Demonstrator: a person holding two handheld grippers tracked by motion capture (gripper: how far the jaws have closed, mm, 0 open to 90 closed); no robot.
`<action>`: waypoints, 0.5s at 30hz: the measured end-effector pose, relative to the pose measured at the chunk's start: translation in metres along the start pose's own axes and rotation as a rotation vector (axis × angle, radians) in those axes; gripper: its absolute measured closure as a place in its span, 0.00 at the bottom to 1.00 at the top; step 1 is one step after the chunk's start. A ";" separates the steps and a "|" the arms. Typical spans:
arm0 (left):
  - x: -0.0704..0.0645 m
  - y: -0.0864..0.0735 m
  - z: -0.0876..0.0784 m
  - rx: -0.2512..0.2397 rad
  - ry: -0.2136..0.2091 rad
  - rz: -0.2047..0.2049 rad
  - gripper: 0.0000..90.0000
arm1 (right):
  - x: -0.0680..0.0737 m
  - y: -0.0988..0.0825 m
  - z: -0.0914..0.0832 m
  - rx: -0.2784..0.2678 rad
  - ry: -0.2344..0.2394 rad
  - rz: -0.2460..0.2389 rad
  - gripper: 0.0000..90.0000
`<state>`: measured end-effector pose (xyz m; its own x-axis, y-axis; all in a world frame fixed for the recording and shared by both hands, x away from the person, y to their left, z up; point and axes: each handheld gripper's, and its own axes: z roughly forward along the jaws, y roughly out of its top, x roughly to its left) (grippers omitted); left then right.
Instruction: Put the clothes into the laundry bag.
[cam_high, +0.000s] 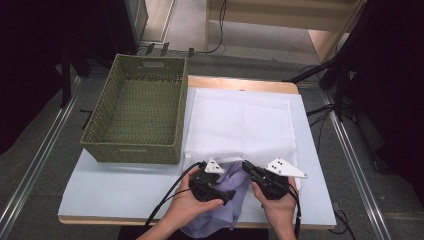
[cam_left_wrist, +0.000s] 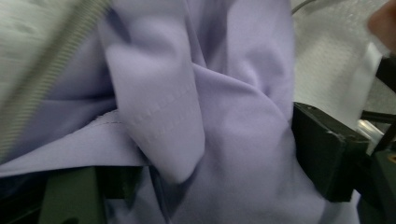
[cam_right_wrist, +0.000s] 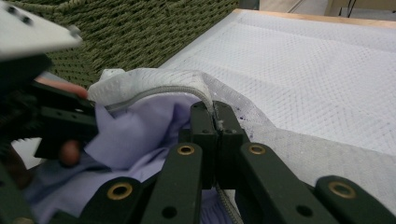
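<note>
Lilac garment (cam_high: 227, 192) lies between the left hand-held gripper's (cam_high: 209, 179) parted jaws.

Your table (cam_high: 240, 82) has a wooden top, almost wholly covered by a pale sheet (cam_high: 125, 187). On the sheet, toward the far left corner, you have a green woven basket (cam_high: 137, 110). Beside it, a white mesh bag (cam_high: 240, 125) lies flat across the middle and right. A lilac garment (cam_high: 225, 205) spills over the near edge.
</note>
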<state>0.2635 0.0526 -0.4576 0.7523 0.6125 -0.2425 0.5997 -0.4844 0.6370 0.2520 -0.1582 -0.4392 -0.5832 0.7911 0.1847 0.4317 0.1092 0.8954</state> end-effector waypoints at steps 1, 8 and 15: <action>-0.001 0.002 0.000 0.014 0.006 0.027 0.36 | 0.000 0.000 0.000 0.000 0.001 -0.001 1.00; -0.004 0.014 -0.004 0.016 -0.006 0.051 0.91 | 0.006 0.001 0.000 0.000 0.012 -0.014 1.00; 0.000 0.023 -0.012 -0.220 0.007 -0.100 0.90 | 0.007 0.004 -0.005 -0.036 -0.001 -0.017 1.00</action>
<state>0.2744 0.0490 -0.4346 0.6897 0.6552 -0.3082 0.5969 -0.2737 0.7542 0.2466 -0.1554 -0.4322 -0.5895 0.7899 0.1690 0.3967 0.1008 0.9124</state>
